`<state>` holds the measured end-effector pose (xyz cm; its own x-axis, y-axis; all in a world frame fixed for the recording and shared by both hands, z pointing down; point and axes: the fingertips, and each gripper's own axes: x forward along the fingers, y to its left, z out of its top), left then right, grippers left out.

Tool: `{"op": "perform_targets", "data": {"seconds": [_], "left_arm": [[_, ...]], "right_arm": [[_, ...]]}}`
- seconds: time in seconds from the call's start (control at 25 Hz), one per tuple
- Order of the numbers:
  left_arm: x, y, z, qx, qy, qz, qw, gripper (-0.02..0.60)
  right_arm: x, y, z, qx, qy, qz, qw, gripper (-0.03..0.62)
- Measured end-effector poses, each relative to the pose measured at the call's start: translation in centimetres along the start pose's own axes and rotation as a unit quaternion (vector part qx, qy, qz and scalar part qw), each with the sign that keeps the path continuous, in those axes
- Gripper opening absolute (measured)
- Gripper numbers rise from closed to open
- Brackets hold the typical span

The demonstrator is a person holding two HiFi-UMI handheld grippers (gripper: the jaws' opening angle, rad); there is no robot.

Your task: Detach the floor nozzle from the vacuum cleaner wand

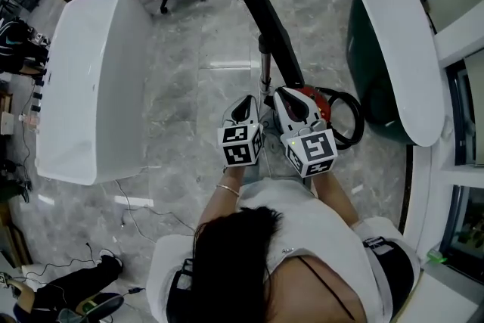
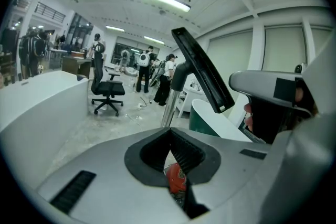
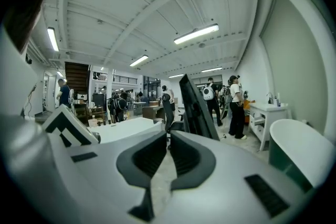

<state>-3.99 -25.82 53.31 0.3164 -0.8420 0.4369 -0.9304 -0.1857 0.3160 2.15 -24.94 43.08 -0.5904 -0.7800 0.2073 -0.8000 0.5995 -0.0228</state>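
While the floor nozzle [image 1: 274, 30] is seen joined to the wand [image 1: 265, 70] at twelve o'clock, the left hand-held gripper [image 1: 246, 102] and right hand-held gripper [image 1: 292, 96] are shown closed and empty; detachment is judged unstarted.

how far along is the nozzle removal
Done: nothing yet; the nozzle is still on the wand, tilted up off the floor. In hand: the left gripper and right gripper are both shut beside the red body, with nothing seen between their jaws. Left: grip nozzle and wand, then pull them apart.
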Motion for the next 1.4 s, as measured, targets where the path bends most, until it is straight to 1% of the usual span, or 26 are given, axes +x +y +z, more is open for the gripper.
{"op": "perform_targets", "data": {"seconds": [0.2, 0.28, 0.32, 0.4, 0.44, 0.48, 0.52, 0.64, 0.72, 0.8, 0.88, 0.96, 1.12, 1.24, 1.4], "left_arm": [[1.0, 0.6, 1.3, 0.002, 0.0, -0.008, 1.0, 0.005], [1.4, 0.7, 1.9, 0.005, -0.002, -0.014, 0.9999, 0.005], [1.6, 0.7, 2.3, 0.007, -0.004, -0.017, 0.9998, 0.004], [2.0, 1.0, 2.6, 0.009, -0.004, -0.02, 0.9998, 0.005], [2.2, 1.2, 2.6, 0.011, -0.002, -0.021, 0.9997, 0.005], [2.4, 1.4, 2.7, 0.012, -0.001, -0.022, 0.9997, 0.005], [2.7, 1.6, 2.8, 0.015, 0.001, -0.023, 0.9996, 0.005], [3.4, 2.0, 3.1, 0.022, 0.002, -0.025, 0.9995, 0.005], [3.7, 2.1, 3.5, 0.024, 0.001, -0.025, 0.9994, 0.005], [4.0, 2.4, 3.9, 0.025, 0.001, -0.026, 0.9994, 0.004], [4.3, 2.8, 4.2, 0.025, 0.005, -0.029, 0.9993, 0.005], [4.5, 3.3, 4.3, 0.025, 0.007, -0.033, 0.9991, 0.005], [5.0, 3.4, 4.6, 0.03, 0.01, -0.046, 0.9984, 0.003], [5.5, 3.3, 5.2, 0.043, 0.008, -0.054, 0.9976, 0.005], [6.3, 2.5, 5.7, 0.056, 0.006, -0.067, 0.9962, 0.004]], "right_arm": [[1.4, -0.3, 0.2, 0.001, 0.013, -0.001, 1.0, 0.017], [1.8, -0.4, 0.6, 0.001, 0.011, -0.006, 1.0, 0.017], [2.1, -0.4, 0.8, -0.007, 0.01, -0.009, 1.0, 0.018], [2.7, -0.2, 1.2, -0.042, 0.014, -0.012, 0.999, 0.022], [3.1, 0.0, 1.3, -0.059, 0.017, -0.011, 0.998, 0.039], [3.4, 0.3, 1.5, -0.069, 0.019, -0.008, 0.997, 0.078], [3.7, 0.4, 1.6, -0.072, 0.02, -0.005, 0.997, 0.134], [4.4, 0.4, 2.5, -0.067, 0.01, -0.004, 0.998, 0.152], [4.7, 0.2, 3.2, -0.081, 0.004, -0.012, 0.997, 0.154], [5.1, 0.0, 3.5, -0.108, 0.01, -0.019, 0.994, 0.16], [5.7, 0.0, 3.8, -0.141, 0.017, -0.029, 0.989, 0.191], [6.1, -0.1, 4.3, -0.16, 0.014, -0.043, 0.986, 0.203], [6.7, -0.8, 4.8, -0.153, 0.004, -0.071, 0.986, 0.235], [6.8, -1.4, 5.3, -0.149, 0.002, -0.087, 0.985, 0.252], [6.4, -2.5, 6.1, -0.159, -0.006, -0.112, 0.981, 0.27]]}}
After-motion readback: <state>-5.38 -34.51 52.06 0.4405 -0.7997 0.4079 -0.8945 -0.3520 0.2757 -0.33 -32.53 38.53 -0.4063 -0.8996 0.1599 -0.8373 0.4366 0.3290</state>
